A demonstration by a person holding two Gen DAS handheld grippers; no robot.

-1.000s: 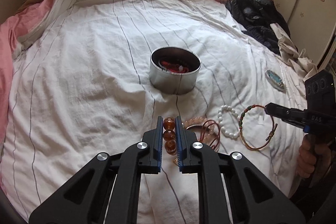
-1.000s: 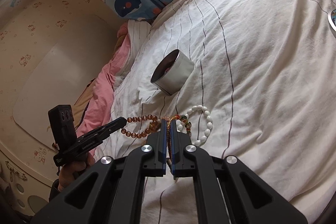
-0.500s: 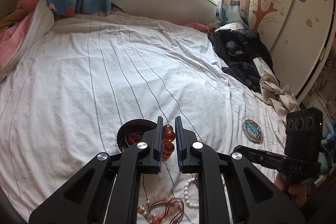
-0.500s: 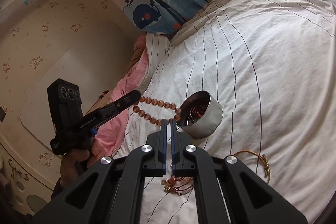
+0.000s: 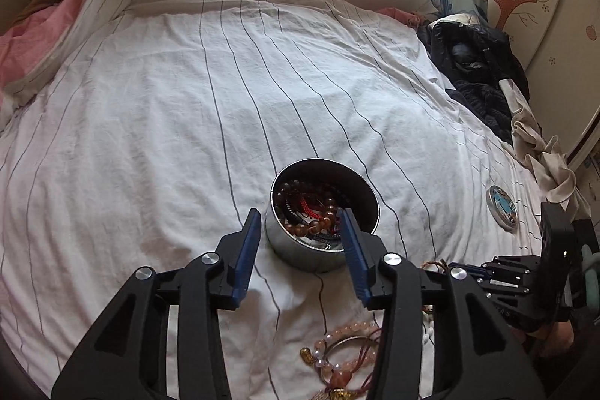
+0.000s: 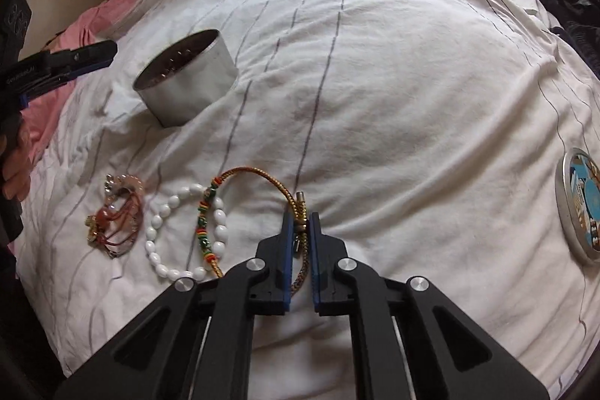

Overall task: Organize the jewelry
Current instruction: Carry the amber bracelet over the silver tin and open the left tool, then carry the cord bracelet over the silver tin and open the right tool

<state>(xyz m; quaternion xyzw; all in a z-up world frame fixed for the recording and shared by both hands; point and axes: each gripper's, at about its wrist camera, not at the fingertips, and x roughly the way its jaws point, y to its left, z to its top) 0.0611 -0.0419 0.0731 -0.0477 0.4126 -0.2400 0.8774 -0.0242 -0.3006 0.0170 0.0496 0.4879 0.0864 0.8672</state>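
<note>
A round metal tin [image 5: 300, 252] stands on the striped sheet and holds several bracelets. An amber bead bracelet [image 5: 313, 226] lies on top of them. My left gripper [image 5: 300, 225] hovers over the tin's near rim; its jaws are opening and nothing is between them. In the right wrist view that gripper [image 6: 107, 53] shows to the left of the tin [image 6: 187, 89]. My right gripper [image 6: 300, 231] is down at the sheet, its jaws opening a crack. The gold cord bracelet [image 6: 262, 175] runs through the gap by its clasp, lying loose. A white bead bracelet [image 6: 180, 231] overlaps it.
A tangle of pink beads and red cords [image 6: 116, 212] lies left of the white bracelet, also near the bottom of the left view [image 5: 345, 351]. The tin's lid [image 6: 581, 205] rests at the far right. Dark clothes [image 5: 476, 74] are heaped at the bed's right edge.
My left gripper carried the amber bracelet over the tin and let go; the bracelet now lies inside. My right gripper swung down onto the gold cord bracelet and parted slightly.
</note>
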